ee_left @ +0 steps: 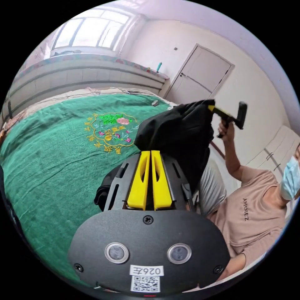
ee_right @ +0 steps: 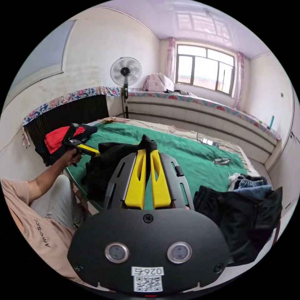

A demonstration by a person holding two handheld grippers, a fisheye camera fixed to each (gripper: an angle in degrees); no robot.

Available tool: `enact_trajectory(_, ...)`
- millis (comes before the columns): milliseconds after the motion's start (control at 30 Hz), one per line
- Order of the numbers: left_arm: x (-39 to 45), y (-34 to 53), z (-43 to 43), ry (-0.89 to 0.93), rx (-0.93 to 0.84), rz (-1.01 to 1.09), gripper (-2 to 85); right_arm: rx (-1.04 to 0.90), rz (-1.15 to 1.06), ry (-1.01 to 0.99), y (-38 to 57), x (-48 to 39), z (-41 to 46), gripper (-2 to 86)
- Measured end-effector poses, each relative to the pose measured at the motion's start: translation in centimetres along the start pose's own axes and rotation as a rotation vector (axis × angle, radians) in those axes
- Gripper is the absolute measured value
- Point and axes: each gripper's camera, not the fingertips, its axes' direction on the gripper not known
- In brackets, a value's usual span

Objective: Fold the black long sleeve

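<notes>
Both tongs clenched on black long sleeve point(ee_left: 178, 131), held above green bedspread point(ee_left: 56, 162); right view adds clothes pile point(ee_right: 247, 212)

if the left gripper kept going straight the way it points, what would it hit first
The left gripper already has the black long sleeve pinched at its tips. Beyond it the green bedspread probably comes next, though depth is unclear.

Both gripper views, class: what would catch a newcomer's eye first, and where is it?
The black long sleeve hangs bunched in the air, pinched between the left tool and the right tool above the bed. Beneath it spreads a green bedspread with a bright embroidered emblem. A pile of dark clothes sits at the bed's corner.
</notes>
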Motion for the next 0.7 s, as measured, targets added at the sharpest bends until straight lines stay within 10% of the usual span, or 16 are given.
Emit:
enact_trajectory(400,12.8,4.4,2.9,-0.397,-0.221,0.366,28.1,0.003,-0.076,-0.182,1.2,-2.5,-0.8,14.8)
enact_trajectory(700,14.6,4.5,8.0,-0.439,-0.493,0.305,5.4,0.139,-0.295,0.228,-0.4,-13.8,-1.6,17.0)
